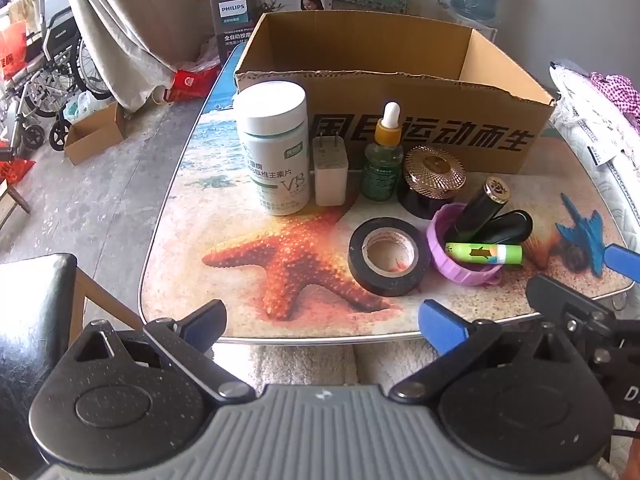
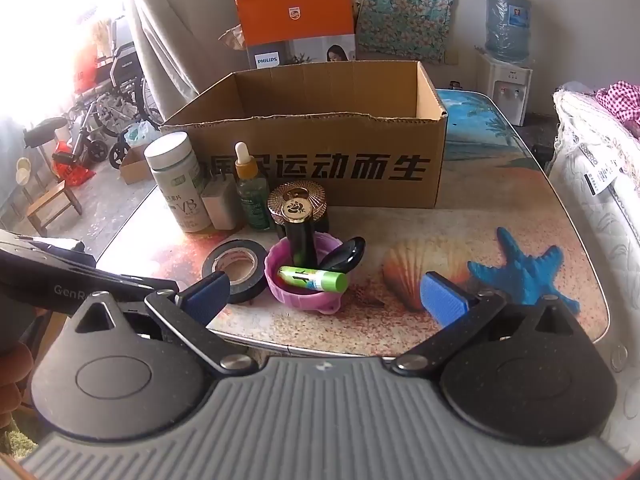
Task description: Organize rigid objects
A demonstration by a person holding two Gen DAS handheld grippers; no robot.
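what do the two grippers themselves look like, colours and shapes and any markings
The left gripper and right gripper look alike: a ribbed grey body, two rounded black speckled housings with teardrop tops, black link arms on silver pivot screws, and fingers faced with blue textured pads. In the right wrist view, the other gripper's black side carries pale lettering starting "GenR".

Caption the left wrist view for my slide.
Open left gripper facing tape roll, vitamin bottle and cardboard box.

Left gripper (image 1: pixel 324 326), right gripper (image 2: pixel 326 294): black speckled arms, blue ribbed pads, silver screws, grey ribbed body at 6 o'clock.
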